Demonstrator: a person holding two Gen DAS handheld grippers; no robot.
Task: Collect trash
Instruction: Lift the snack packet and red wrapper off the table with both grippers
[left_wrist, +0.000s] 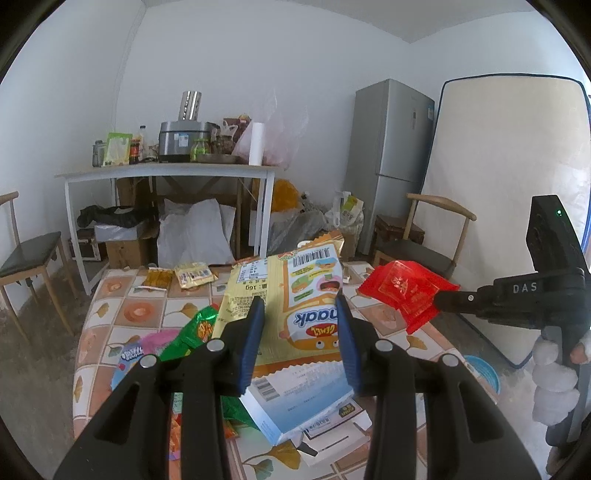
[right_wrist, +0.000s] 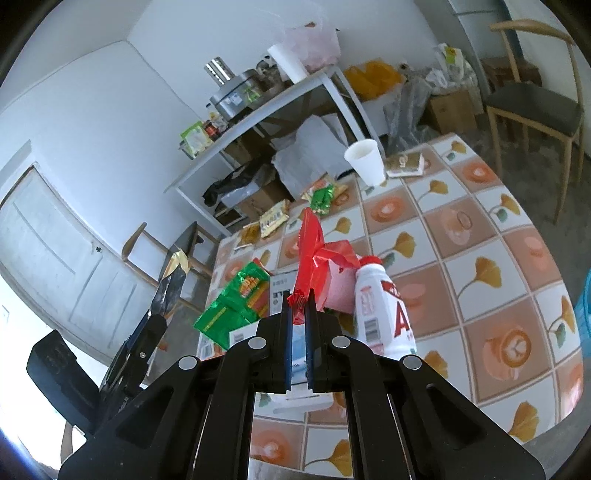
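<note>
My right gripper (right_wrist: 299, 301) is shut on a red wrapper (right_wrist: 310, 240) and holds it above the table; the same wrapper (left_wrist: 406, 291) shows at the right of the left wrist view, pinched by that gripper (left_wrist: 437, 299). My left gripper (left_wrist: 301, 306) has its fingers apart, with a yellow snack bag (left_wrist: 291, 291) standing up between them; whether the pads touch it is unclear. Below lie a blue-white box (left_wrist: 295, 402), a green wrapper (left_wrist: 195, 328) and a white bottle (right_wrist: 380, 310).
The tiled-pattern table (right_wrist: 480, 258) also carries a white paper cup (right_wrist: 365, 160), small yellow packets (left_wrist: 194, 275) and a brown packet (right_wrist: 404, 164). Chairs (left_wrist: 26, 258) stand around it. A cluttered white side table (left_wrist: 166, 173), a fridge (left_wrist: 391, 147) and a mattress (left_wrist: 506, 184) are behind.
</note>
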